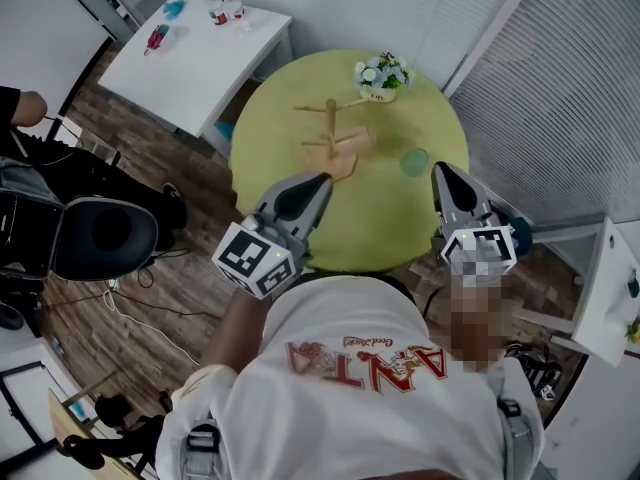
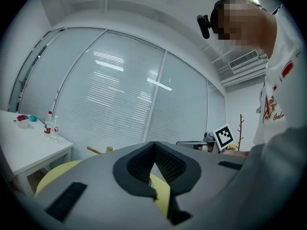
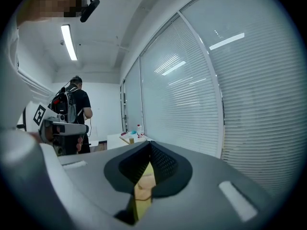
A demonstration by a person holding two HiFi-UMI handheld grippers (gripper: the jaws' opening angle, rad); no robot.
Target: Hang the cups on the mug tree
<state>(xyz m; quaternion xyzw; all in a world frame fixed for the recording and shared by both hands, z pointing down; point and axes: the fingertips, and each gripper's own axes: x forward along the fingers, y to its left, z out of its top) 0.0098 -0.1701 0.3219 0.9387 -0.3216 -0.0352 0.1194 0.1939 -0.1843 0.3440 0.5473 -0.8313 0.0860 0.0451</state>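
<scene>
The left claw [image 1: 322,180] hangs over the near edge of the round yellow-green desk [image 1: 380,218]. In the left gripper view its jaws are closed tip to tip, with nothing between them [image 2: 154,143]. Beyond it, near the middle of the desk, stands the wooden mug tree [image 1: 335,133], and every peg that shows is bare. A small flower pot [image 1: 381,78] sits at the far edge, behind the tree and to its right. Just right of the tree's base, apart from it, a green cup [image 1: 414,161] rests on the desk; it is the only cup I can make out. The right claw [image 1: 440,168] is near that cup, on its right and towards the person, and its jaws are likewise pressed together and empty [image 3: 148,143]. As I judge it, the task has not yet begun: no cup is hung or gripped, and neither claw touches anything. All of it remains, namely opening a claw, taking the cup, carrying it to the tree and hooking its handle over a peg.
</scene>
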